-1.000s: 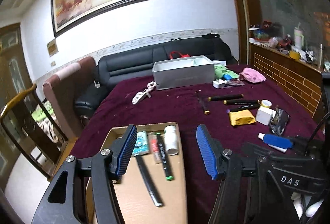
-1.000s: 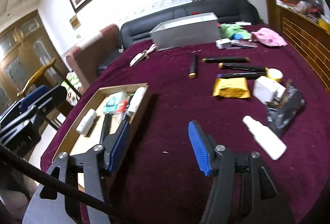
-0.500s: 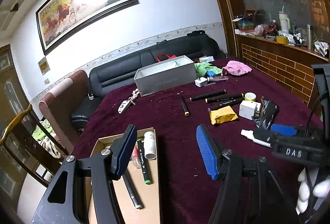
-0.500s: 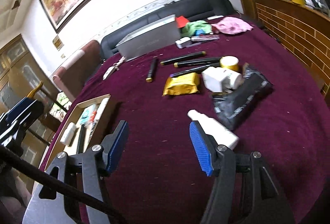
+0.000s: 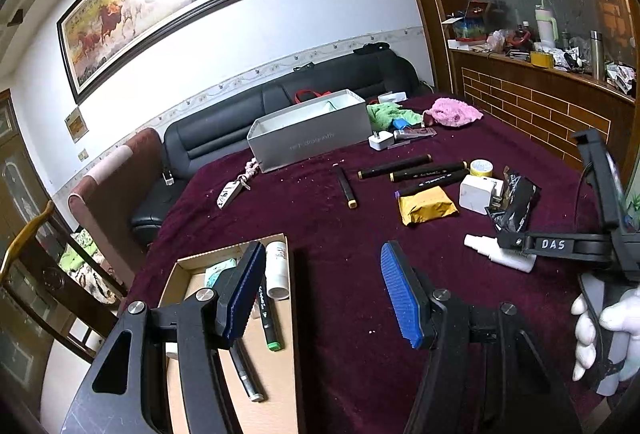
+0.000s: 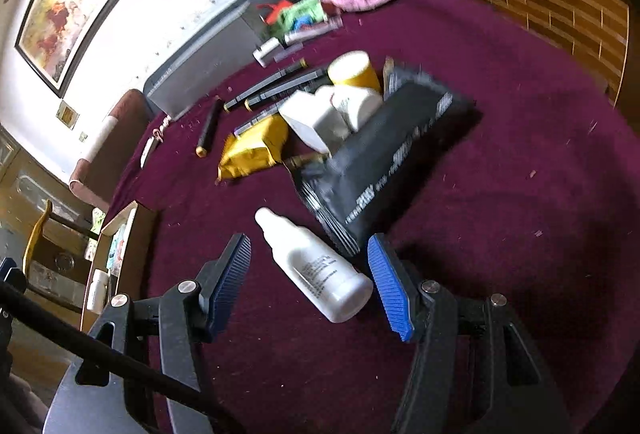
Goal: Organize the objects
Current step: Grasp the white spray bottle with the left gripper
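Two tools are mine to report. My right tool [image 6: 310,280] stands open astride the white bottle [image 6: 316,268], which lies on the maroon surface [image 6: 520,174] touching neither pad; its label is too blurred to read. My left tool [image 5: 322,294] is open and empty, beside the cardboard tray [image 5: 276,390]. "DAS" shows on the right tool's body.

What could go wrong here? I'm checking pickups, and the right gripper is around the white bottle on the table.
1. The white bottle lies slanted between the open right gripper fingers, so closing may roll or twist it instead of gripping it.
2. The black pouch sits right beside the bottle and near one finger, so it might get pinched or dragged.
3. The right wrist view is blurred, so alignment is uncertain.
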`<state>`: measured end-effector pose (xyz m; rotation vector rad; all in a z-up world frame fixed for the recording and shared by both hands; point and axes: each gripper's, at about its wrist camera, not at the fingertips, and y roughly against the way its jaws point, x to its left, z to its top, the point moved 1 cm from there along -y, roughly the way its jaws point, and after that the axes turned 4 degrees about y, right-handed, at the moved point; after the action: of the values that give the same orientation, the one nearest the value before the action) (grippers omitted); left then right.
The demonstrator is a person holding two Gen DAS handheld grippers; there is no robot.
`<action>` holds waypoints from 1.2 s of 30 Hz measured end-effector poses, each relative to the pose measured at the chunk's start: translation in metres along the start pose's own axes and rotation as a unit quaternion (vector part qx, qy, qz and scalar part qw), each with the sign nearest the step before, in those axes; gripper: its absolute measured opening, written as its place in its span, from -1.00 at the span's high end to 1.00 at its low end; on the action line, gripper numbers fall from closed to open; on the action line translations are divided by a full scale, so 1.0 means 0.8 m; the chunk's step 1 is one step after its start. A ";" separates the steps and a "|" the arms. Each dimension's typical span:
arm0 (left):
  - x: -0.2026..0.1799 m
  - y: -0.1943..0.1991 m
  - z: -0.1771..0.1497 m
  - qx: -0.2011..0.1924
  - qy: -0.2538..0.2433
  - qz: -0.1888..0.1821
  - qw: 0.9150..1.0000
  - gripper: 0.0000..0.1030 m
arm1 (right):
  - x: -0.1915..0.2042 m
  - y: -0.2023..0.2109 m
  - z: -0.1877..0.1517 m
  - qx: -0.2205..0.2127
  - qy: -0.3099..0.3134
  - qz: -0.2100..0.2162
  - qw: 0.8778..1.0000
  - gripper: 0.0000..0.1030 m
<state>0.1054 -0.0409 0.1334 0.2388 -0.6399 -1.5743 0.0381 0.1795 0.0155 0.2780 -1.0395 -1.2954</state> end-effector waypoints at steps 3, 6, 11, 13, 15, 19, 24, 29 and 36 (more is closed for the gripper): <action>-0.001 -0.004 -0.002 0.005 -0.001 -0.002 1.000 -0.05 | 0.003 -0.012 -0.005 0.018 0.002 0.012 1.000 -0.20; -0.003 -0.007 -0.004 0.009 -0.002 -0.004 1.000 -0.05 | 0.020 -0.015 -0.008 0.024 0.025 0.022 0.999 -0.24; -0.001 -0.013 -0.008 0.017 0.000 -0.008 1.000 -0.05 | 0.059 -0.028 -0.024 0.053 0.074 0.046 0.995 -0.24; 0.002 -0.018 -0.010 0.022 0.002 -0.011 1.000 -0.05 | 0.078 -0.032 -0.033 0.074 0.096 0.082 0.989 -0.24; 0.006 -0.025 -0.012 0.029 0.008 -0.021 0.999 -0.05 | 0.084 -0.023 -0.034 0.072 0.099 0.105 0.987 -0.24; 0.001 -0.043 -0.019 0.051 0.012 -0.059 0.997 -0.05 | 0.055 0.018 -0.018 0.021 0.068 0.096 0.993 -0.24; -0.033 -0.078 -0.029 0.086 -0.001 -0.132 0.988 -0.04 | -0.013 0.060 0.001 -0.040 0.005 0.060 0.997 -0.25; -0.089 -0.095 -0.021 0.054 -0.089 -0.153 0.983 -0.04 | -0.059 0.059 0.008 -0.055 -0.042 0.039 0.997 -0.26; -0.143 -0.148 -0.005 0.064 -0.160 -0.158 0.972 -0.04 | -0.084 0.047 0.011 -0.053 -0.068 0.056 0.995 -0.26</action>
<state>0.0208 0.0670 0.0418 0.1899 -0.9944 -1.9010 0.0618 0.2538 0.0144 0.0504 -1.0805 -1.2768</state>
